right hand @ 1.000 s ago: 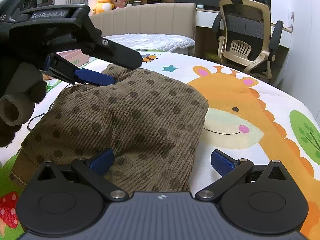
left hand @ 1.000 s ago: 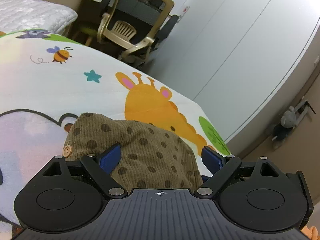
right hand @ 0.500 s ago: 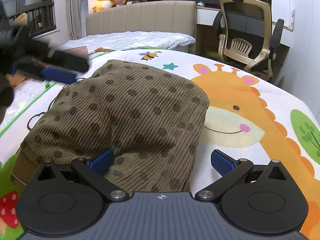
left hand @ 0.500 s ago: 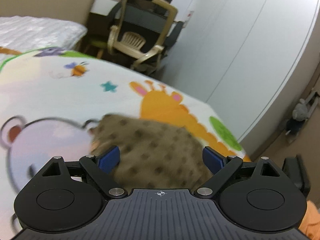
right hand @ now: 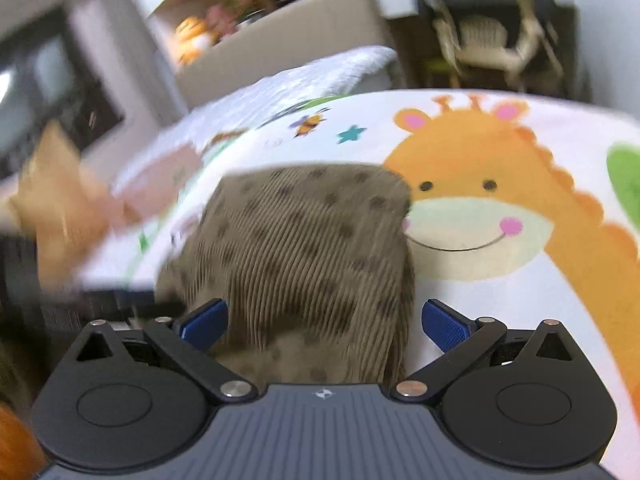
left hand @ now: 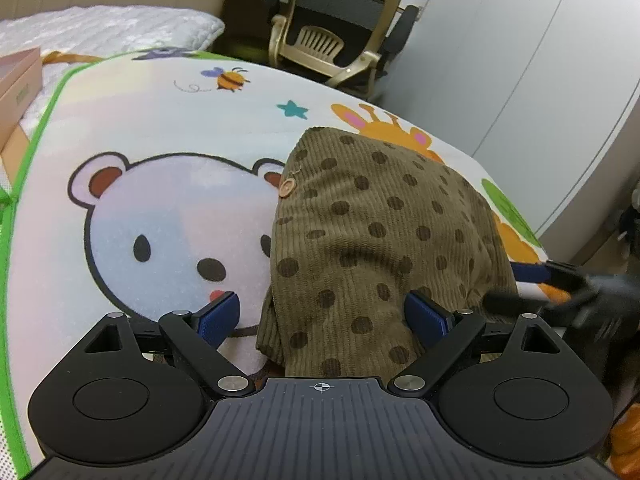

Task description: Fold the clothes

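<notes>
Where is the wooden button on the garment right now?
In the left wrist view, the round wooden button sits on the left edge of the brown polka-dot corduroy garment, beside the printed white bear's ear on the mat.

My right wrist view is smeared with motion blur, so the dotted garment (right hand: 308, 240) and the shelf toys (right hand: 208, 32) lose detail. In my left view, my right gripper (left hand: 532, 286) is a dark blur at the frame's edge, its jaws unreadable there.
</notes>
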Available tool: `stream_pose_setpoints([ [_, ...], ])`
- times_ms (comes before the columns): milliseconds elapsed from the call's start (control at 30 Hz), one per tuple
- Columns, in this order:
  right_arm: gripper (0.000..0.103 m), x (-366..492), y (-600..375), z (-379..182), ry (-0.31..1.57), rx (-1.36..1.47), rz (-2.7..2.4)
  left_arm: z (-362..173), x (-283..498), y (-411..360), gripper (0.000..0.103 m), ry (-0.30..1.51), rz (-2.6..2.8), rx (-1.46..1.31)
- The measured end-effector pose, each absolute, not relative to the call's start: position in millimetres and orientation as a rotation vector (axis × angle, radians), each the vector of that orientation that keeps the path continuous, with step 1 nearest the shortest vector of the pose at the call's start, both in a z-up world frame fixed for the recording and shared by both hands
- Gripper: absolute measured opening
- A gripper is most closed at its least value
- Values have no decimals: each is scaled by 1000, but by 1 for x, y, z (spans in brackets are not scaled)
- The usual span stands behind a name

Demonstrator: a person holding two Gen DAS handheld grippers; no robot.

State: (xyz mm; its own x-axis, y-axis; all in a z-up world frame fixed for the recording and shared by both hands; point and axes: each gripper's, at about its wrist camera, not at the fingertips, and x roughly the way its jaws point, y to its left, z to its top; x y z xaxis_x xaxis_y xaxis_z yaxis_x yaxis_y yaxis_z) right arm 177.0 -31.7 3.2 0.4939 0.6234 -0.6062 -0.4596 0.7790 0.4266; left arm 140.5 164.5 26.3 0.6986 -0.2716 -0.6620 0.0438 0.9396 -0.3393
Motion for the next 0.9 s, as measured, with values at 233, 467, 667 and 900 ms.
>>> stream_pose_setpoints([
  [233,103,211,-16,10,835,163,483,25,137,164,95,769,-186,-289],
  [467,82,220,-12,-2,870,214,545,21,140,170,95,769,-214,-324],
  [667,75,236,0,-12,818,294,624,15,150,176,88,750,-284,-421],
  [900,62,296,44,-2,762,378,706,26,194,193,79,720,-222,-426],
])
